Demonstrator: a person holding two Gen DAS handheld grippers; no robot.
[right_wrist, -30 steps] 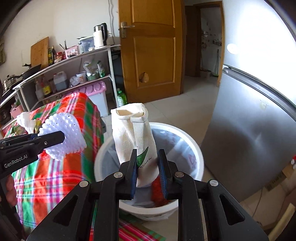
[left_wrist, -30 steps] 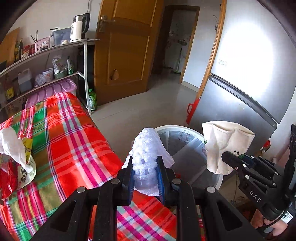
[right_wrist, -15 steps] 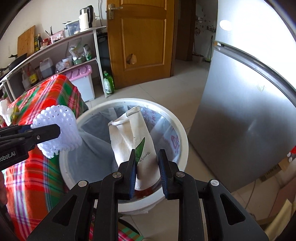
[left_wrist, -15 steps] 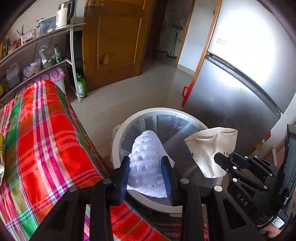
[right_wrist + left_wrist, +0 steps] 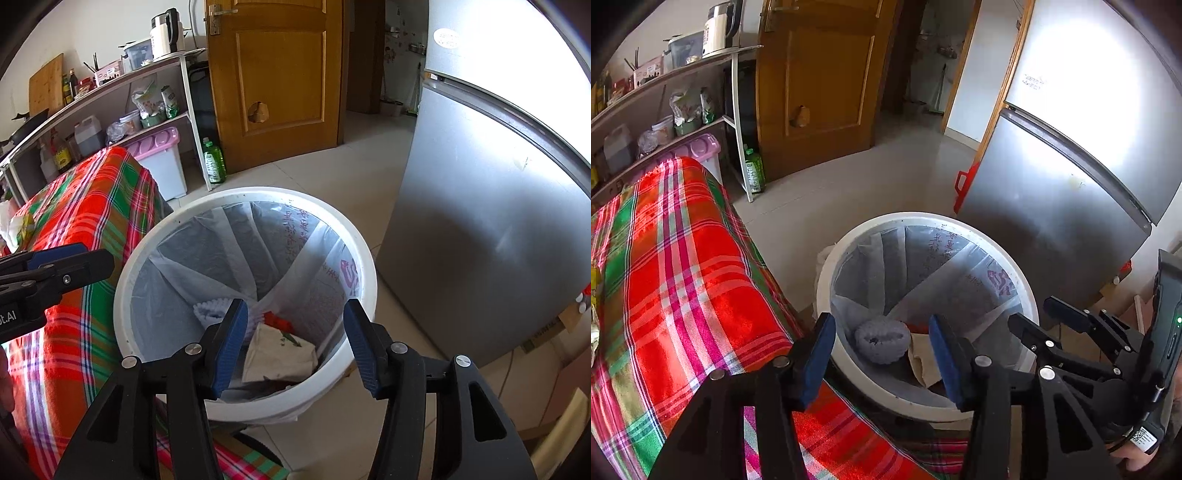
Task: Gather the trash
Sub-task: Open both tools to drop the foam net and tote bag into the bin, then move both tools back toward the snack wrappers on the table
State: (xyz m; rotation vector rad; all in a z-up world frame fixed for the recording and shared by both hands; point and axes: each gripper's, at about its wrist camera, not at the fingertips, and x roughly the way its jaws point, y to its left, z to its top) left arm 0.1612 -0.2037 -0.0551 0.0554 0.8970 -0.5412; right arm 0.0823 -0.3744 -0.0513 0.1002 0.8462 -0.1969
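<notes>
One plaid tablecloth (image 5: 683, 280) | white bin (image 5: 140, 266) beside | tiled floor (image 5: 849, 192)

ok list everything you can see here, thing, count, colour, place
bin: 1, white, clear liner, floor beside table
foam net: 1, white, in bin
paper bag: 1, beige, in bin beside net
red scrap: 1, in bin
tablecloth: 1, red-green plaid, on table
fridge: 1, silver, behind bin
door: 1, brown, back wall
shelf: 1, grey, bottles and kettle on it
pink box: 1, under shelf
green bottle: 1, floor by door
left tongs: open, empty, over bin
right tongs: open, empty, over bin
</notes>
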